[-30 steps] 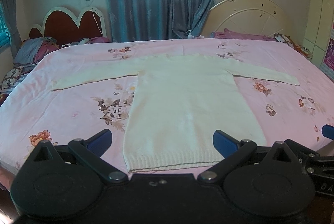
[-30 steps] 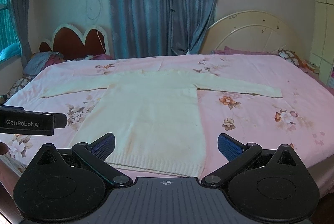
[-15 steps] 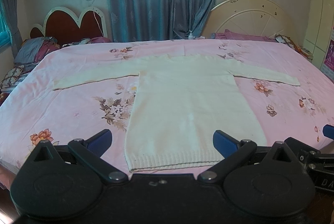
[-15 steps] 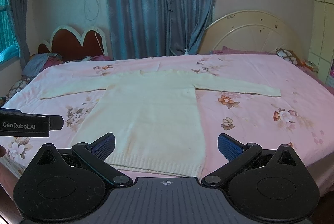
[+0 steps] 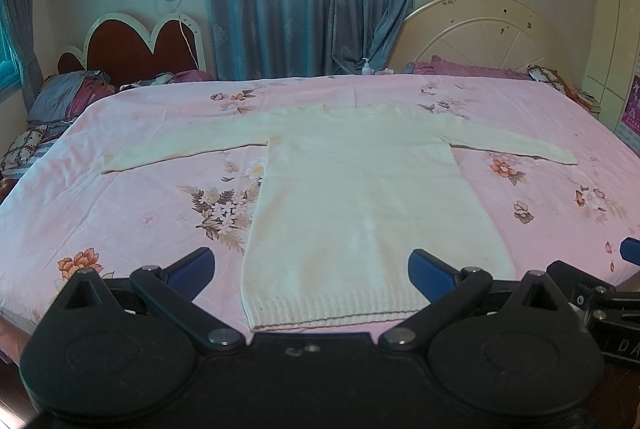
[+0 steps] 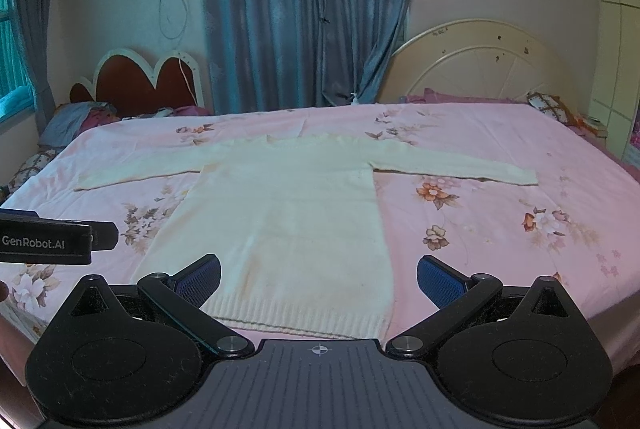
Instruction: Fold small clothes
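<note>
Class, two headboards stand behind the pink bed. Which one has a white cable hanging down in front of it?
The dark red headboard with the scalloped white rim, on the left. The cable hangs across it. The cream fan-patterned headboard, on the right, has none.

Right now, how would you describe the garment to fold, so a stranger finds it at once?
Look at the big bed with the pink flowered sheet. In its middle lies a cream knitted sweater, flat, both sleeves spread wide. It is the only plain, pale piece on the sheet.
</note>
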Tool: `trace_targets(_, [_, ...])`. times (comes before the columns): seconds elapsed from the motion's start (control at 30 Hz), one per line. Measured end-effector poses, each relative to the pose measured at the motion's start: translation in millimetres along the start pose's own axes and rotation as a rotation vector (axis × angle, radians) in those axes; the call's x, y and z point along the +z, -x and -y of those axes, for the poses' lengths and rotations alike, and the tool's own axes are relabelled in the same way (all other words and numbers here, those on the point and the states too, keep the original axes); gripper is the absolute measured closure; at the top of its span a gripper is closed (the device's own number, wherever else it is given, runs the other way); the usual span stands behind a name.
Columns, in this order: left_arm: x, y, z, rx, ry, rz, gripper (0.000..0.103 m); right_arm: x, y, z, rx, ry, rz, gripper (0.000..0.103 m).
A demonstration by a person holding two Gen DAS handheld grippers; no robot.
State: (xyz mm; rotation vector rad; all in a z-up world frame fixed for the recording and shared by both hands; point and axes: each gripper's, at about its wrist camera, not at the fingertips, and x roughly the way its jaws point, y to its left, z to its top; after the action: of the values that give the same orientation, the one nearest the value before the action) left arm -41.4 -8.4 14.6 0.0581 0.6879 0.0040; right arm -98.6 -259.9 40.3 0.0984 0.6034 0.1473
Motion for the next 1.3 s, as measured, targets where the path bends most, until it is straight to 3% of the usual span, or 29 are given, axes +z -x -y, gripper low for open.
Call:
trace_targets(0.57, [6.1, -15.8, -4.9, 0.014, 0.001, -0.021, 0.0, 6.1, -13.9, 3.5, -0.008, -0.009, -0.009, 0.0])
trace_targets(1.3, [37.0, -74.0, 4.2, 0.005, -0.033, -0.063, 0.0, 26.6, -78.6, 21.1, -0.065, -0.042, -0.053, 0.0])
